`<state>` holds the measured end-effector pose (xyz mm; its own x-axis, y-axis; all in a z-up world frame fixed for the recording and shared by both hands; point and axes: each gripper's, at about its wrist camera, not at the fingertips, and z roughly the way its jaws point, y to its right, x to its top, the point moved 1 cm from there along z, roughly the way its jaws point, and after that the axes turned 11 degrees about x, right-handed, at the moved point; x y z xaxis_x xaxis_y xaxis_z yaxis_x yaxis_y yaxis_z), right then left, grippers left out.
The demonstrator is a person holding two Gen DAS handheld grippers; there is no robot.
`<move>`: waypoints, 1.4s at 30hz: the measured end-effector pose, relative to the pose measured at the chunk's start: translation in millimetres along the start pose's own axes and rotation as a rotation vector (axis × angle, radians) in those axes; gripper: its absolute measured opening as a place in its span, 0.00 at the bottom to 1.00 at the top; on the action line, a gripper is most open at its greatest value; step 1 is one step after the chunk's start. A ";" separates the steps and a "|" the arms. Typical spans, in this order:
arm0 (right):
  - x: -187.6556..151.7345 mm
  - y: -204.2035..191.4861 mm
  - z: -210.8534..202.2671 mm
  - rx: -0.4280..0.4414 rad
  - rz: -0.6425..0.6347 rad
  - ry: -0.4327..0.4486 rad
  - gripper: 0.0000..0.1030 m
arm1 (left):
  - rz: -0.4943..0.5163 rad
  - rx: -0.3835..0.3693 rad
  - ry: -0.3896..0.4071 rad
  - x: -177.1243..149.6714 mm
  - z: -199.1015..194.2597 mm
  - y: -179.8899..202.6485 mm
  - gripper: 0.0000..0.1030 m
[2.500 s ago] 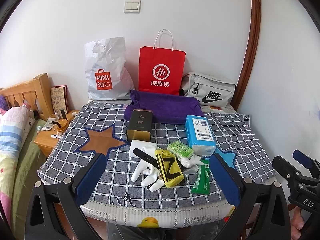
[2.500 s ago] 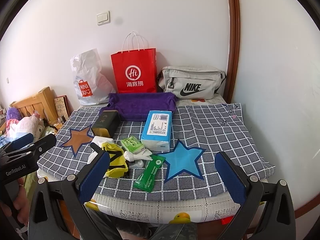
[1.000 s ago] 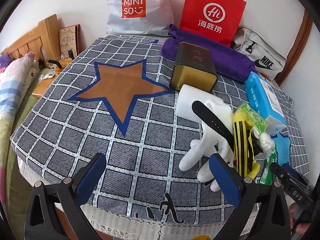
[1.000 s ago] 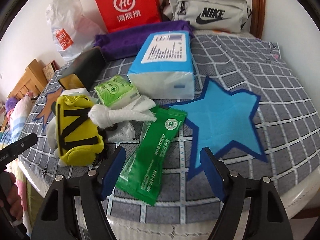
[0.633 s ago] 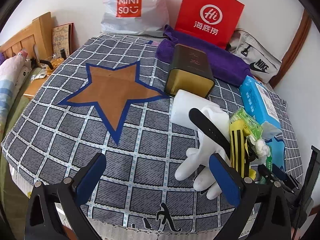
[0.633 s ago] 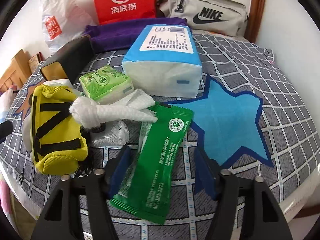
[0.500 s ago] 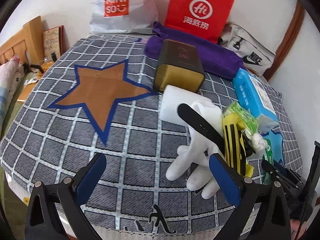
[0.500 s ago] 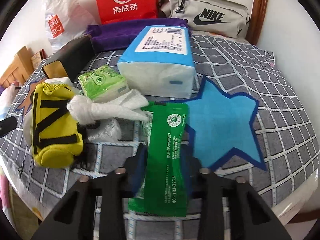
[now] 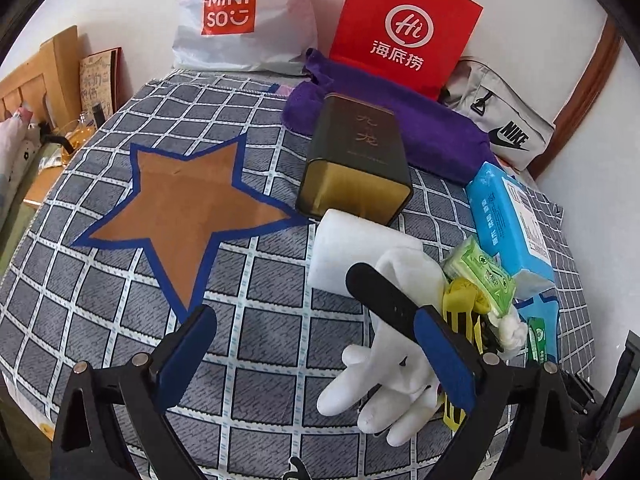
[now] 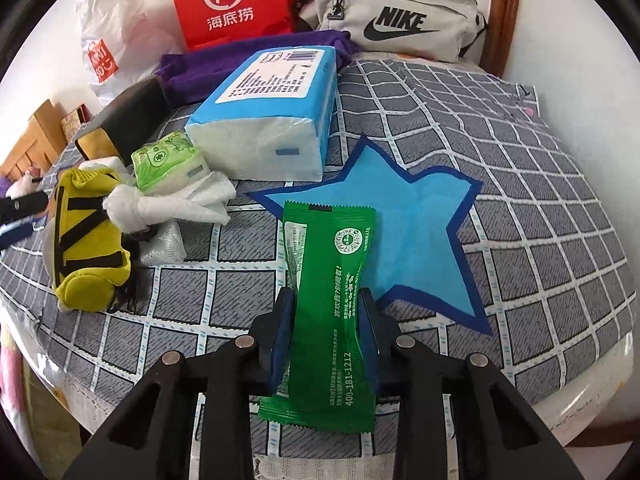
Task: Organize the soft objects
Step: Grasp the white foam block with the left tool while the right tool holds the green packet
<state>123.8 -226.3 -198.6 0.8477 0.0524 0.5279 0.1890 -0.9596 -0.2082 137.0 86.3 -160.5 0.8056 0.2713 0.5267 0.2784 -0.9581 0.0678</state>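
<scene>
While the left claw (image 9: 316,354) waits wide open, the right claw (image 10: 326,322) pinches the green packet (image 10: 334,280), probably to sort it.

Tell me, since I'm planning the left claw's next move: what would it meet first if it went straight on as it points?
Probably bare checked cloth between the brown star and the white glove. The left claw is open; depth is unclear, and its right finger overlaps the glove.
</scene>
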 end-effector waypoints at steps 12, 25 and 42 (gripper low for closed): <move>8.1 4.8 6.4 0.014 -0.033 0.001 0.31 | 0.014 0.039 0.016 17.3 5.9 -8.2 0.82; 13.2 4.6 11.9 -0.002 -0.070 -0.001 0.32 | 0.087 0.024 -0.007 10.4 29.6 -11.5 0.83; 14.8 3.8 13.7 -0.022 -0.078 -0.008 0.33 | 0.227 -0.206 0.089 19.2 33.6 18.3 0.77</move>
<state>143.9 -225.4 -203.0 0.8347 0.1295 0.5353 0.2440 -0.9583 -0.1488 175.2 77.0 -177.6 0.7836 0.0478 0.6194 -0.0225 -0.9942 0.1052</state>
